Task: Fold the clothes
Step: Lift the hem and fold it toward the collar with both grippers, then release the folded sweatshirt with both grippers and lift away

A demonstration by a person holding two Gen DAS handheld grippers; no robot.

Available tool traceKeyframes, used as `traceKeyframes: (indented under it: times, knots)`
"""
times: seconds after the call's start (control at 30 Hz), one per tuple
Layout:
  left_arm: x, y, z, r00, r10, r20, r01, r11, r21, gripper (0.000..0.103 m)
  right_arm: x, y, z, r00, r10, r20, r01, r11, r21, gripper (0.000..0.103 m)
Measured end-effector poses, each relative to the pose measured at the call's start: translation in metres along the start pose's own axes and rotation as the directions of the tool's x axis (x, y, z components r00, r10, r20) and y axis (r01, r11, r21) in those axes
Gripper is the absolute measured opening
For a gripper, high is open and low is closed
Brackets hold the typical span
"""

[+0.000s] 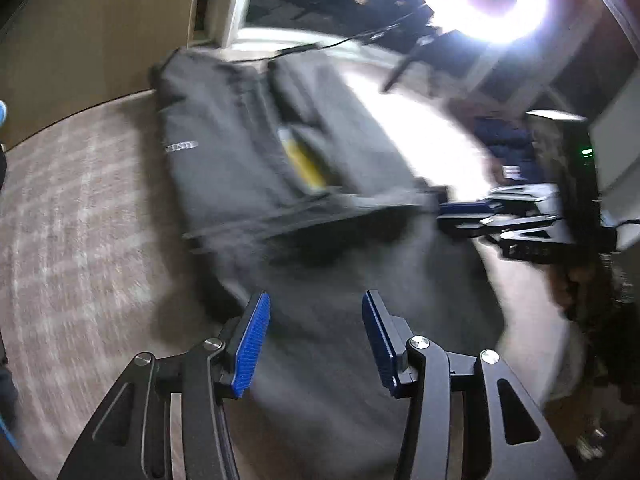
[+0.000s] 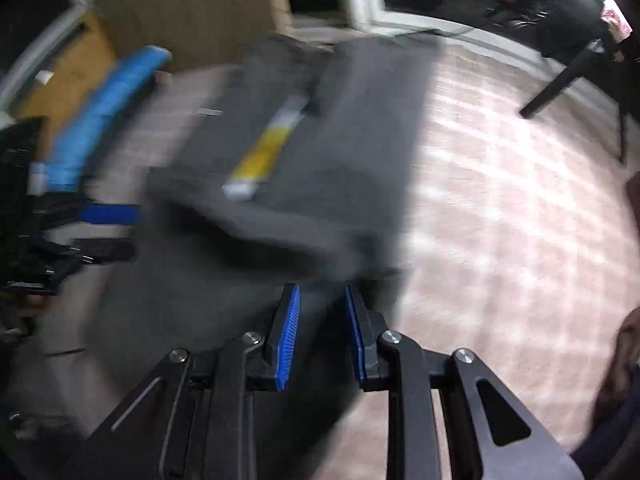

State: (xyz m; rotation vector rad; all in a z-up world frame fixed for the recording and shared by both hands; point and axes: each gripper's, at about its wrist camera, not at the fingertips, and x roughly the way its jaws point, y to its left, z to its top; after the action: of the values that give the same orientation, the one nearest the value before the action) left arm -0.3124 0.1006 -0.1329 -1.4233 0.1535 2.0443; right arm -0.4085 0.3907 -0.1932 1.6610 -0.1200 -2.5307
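The dark grey garment (image 1: 248, 160) lies spread on the carpet (image 1: 80, 200), filling the middle of both my views, with its yellow and white tag (image 2: 260, 152) showing at the open neck near the centre of the frame. A fold edge runs across the middle of the cloth, and the nearer part slopes down toward me, though blur keeps me from reading the layers surely. My left claw (image 1: 316, 344) sits at the bottom of its view, jaws standing wide with only grey cloth seen behind the gap and nothing pinched. My right claw (image 2: 322, 336) is at the bottom centre of its view, jaws narrow but with a clear gap; the cloth edge lies just beyond the tips, and I cannot tell whether any of it is caught. Each claw also appears in the other's view, at the middle right and middle left, both near the same band of cloth. I judge the step in hand is taking the near edge at two spots for the next fold. To do it well I should bring both claws down to the same edge, well apart and level with each other, bite only the top layers, and close fully before lifting. Then carry the edge evenly toward the top of the frame so the fold lands square.
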Motion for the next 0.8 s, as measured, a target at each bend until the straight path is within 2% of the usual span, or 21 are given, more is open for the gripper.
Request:
traceKeyframes:
  times: [0.03,0.07,0.1,0.13,0.17,0.2,0.3,0.37,0.43,0.57,0.67,0.73,0.8]
  knots:
    - [0.003,0.006,0.002,0.999,0.032,-0.006,-0.032,0.999,-0.029,0.035,0.0,-0.009,0.005,0.999,-0.038,0.0,0.038,0.999,0.029,0.023]
    - [-0.001,0.014,0.001,1.0,0.03,0.001,-0.03,0.997,-0.069,0.03,-0.011,-0.022,0.009,0.998,-0.046,0.04,0.042,0.995,0.087,0.023]
    - [-0.009,0.021,0.0,0.999,0.024,0.021,-0.021,0.994,-0.11,0.03,-0.023,-0.031,0.009,0.996,-0.036,0.08,0.025,0.991,0.131,0.024]
    - [-0.023,0.026,-0.005,0.998,0.019,0.052,-0.011,0.99,-0.144,0.034,-0.035,-0.038,0.006,0.993,-0.014,0.117,-0.005,0.987,0.16,0.031]
    - [-0.037,0.029,-0.011,0.997,0.028,0.072,-0.015,0.986,-0.167,0.04,-0.042,-0.039,0.0,0.993,-0.011,0.119,-0.009,0.987,0.162,0.038]
    - [-0.048,0.03,-0.02,0.996,0.032,0.084,-0.015,0.982,-0.189,0.042,-0.049,-0.041,-0.007,0.993,-0.008,0.118,-0.012,0.987,0.163,0.048]
    - [-0.07,0.027,-0.047,0.995,-0.003,0.103,0.029,0.968,-0.248,0.042,-0.063,-0.036,-0.036,0.994,0.008,0.108,-0.024,0.988,0.15,0.047]
    - [-0.075,0.014,-0.067,0.996,-0.048,0.071,0.063,0.969,-0.239,0.042,-0.064,-0.029,-0.058,0.995,0.061,0.073,-0.071,0.987,0.145,0.036]
    - [-0.079,0.0,-0.088,0.997,-0.062,0.037,0.068,0.975,-0.209,0.042,-0.066,-0.02,-0.079,0.994,0.101,0.043,-0.105,0.988,0.116,0.035]
    - [-0.079,-0.009,-0.122,0.998,-0.055,-0.014,0.051,0.982,-0.18,0.043,-0.069,-0.001,-0.116,0.995,0.101,0.009,-0.101,0.995,0.005,0.035]
    - [-0.067,-0.008,-0.128,0.996,-0.076,-0.04,0.066,0.977,-0.203,0.043,-0.058,0.003,-0.128,0.992,0.123,-0.024,-0.124,0.992,-0.022,0.035]
    - [-0.062,-0.01,-0.127,0.996,-0.088,-0.031,0.08,0.976,-0.203,0.043,-0.053,0.003,-0.128,0.991,0.133,-0.029,-0.133,0.991,-0.018,0.035]
    - [-0.058,-0.012,-0.123,0.994,-0.112,-0.012,0.107,0.973,-0.205,0.039,-0.051,-0.001,-0.126,0.988,0.153,-0.031,-0.153,0.988,0.004,0.035]
